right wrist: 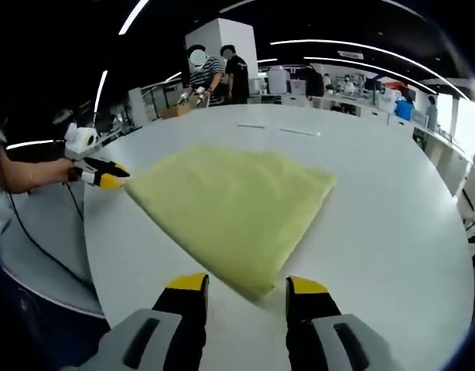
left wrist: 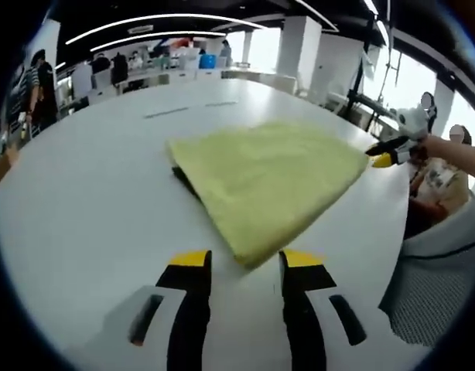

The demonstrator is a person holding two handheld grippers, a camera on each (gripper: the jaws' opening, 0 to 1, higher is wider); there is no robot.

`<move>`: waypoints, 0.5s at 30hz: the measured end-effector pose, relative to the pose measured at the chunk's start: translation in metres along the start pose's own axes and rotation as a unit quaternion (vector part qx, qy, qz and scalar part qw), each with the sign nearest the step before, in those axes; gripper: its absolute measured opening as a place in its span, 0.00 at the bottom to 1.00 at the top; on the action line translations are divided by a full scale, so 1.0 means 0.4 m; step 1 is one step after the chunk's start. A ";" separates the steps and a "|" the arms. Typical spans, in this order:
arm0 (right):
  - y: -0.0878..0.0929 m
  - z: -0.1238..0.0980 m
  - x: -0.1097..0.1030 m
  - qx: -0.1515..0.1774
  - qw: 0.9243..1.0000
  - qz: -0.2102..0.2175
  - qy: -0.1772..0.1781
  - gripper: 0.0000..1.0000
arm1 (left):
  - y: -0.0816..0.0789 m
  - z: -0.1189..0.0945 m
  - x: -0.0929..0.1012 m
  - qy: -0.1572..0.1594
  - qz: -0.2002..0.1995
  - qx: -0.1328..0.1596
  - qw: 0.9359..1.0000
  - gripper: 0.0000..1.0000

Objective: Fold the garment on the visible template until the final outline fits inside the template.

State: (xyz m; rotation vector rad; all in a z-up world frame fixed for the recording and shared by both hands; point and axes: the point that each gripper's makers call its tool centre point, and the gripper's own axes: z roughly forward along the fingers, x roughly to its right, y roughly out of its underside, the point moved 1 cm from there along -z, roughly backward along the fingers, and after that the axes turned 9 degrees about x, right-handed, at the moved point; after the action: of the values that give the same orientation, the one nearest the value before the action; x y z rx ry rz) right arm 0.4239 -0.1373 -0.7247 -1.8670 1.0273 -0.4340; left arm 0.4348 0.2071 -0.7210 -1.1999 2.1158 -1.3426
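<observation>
Left gripper (left wrist: 244, 261): seen in the left gripper view from behind, two jaws rising from the bottom edge, yellow-tipped over black and grey bodies, set apart with a clear gap between them, nothing held. In the right gripper view it came in from the left (right wrist: 112, 179), held in a hand (right wrist: 66, 170) on a bare forearm, yellow tips close together.

Right gripper (right wrist: 247, 284): jaws likewise parted, yellow-tipped, nothing between them. In the left gripper view it entered from the right (left wrist: 383, 157), gripped by a hand (left wrist: 432, 147), forearm stretched out level.
</observation>
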 end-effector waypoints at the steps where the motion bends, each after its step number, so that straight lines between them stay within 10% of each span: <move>1: -0.003 -0.001 -0.003 0.000 1.000 0.000 0.000 0.45 | -0.007 -0.002 0.005 0.003 0.001 0.004 1.000 0.42; 15: -0.077 -0.051 -0.041 0.047 0.999 0.007 0.016 0.90 | -0.070 -0.045 0.026 -0.005 0.003 0.052 0.999 0.86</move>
State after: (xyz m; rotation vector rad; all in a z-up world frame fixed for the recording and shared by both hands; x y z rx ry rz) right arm 0.4155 -0.1288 -0.6861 -1.7739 1.0245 -0.4967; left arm 0.4296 0.2034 -0.6868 -1.1556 2.0139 -1.4233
